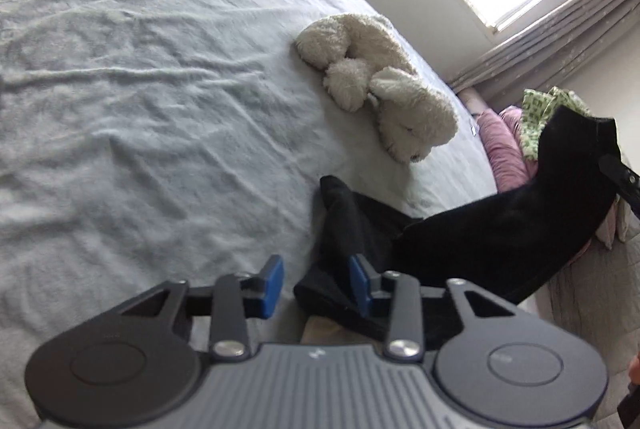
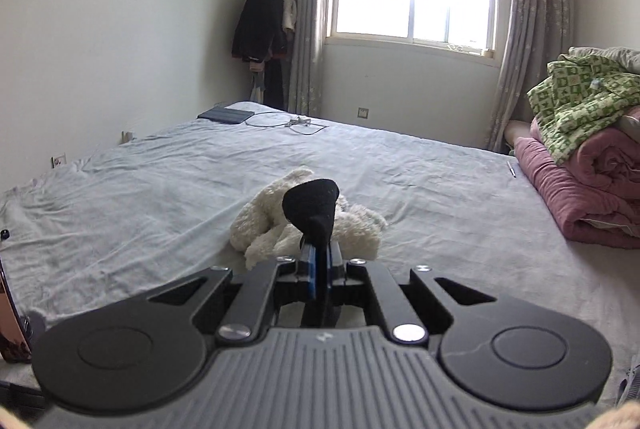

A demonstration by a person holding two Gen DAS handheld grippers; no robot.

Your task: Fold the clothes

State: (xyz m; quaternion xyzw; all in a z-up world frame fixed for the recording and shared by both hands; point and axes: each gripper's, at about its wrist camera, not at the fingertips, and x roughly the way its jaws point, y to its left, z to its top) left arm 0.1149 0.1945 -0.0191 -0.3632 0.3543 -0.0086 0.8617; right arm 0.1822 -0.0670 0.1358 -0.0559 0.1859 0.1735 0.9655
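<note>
A black garment (image 1: 460,237) lies partly on the pale grey bed sheet (image 1: 140,109) and is lifted at its right end. My left gripper (image 1: 316,285) is open, its blue pads (image 1: 272,281) on either side of the garment's lower edge, not closed on it. My right gripper (image 2: 318,265) is shut on a corner of the black garment (image 2: 312,205), which sticks up between the fingers above the bed. One right finger (image 1: 620,181) shows at the right edge of the left wrist view, holding the raised end.
A white plush toy (image 1: 380,89) lies on the bed just beyond the garment; it also shows in the right wrist view (image 2: 276,233). Pink quilts (image 2: 580,189) with a green patterned cloth (image 2: 580,101) are stacked at the right. A tablet (image 2: 226,115) and cable lie at the far end.
</note>
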